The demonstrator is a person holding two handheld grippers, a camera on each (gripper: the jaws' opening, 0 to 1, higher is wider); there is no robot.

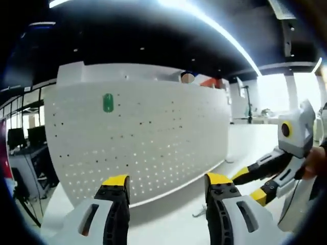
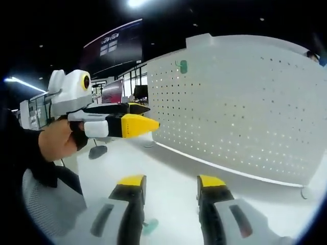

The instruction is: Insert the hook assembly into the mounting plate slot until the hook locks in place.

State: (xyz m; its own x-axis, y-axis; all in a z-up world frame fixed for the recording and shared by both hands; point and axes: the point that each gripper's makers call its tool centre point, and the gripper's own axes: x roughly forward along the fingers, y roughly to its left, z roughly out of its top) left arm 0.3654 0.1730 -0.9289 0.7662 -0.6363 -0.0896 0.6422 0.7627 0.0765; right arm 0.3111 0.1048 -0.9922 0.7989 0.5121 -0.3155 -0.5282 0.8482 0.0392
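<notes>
Pegboard [image 1: 148, 138], the white perforated mounting plate, stands upright on the white table [image 1: 168, 224] and spans the far side of the left gripper view. High on its left part sits a small green hook piece [image 1: 108, 102], flat against the board face. Nearer, the left gripper [image 1: 166, 185] rises from the bottom edge with its 2 yellow-tipped jaws spread apart and nothing between them. Between those jaws, close to the right one, a small metal piece [image 1: 200, 211] lies on the table; its shape is too small to make out. At the right, the right gripper [image 1: 255, 185] reaches in, held by a hand [image 1: 316, 162]; I cannot tell there how its jaws stand.

In the right gripper view, the left gripper [image 2: 148, 116] enters from the left, gripped by a hand [image 2: 57, 140]. The right gripper [image 2: 171, 182] has its 2 jaws apart and empty, pointing toward the pegboard [image 2: 245, 107], where the green hook piece [image 2: 182, 65] sits near the upper left corner. A small teal object [image 2: 149, 226] lies on the table [image 2: 173, 163] by the near left jaw.
</notes>
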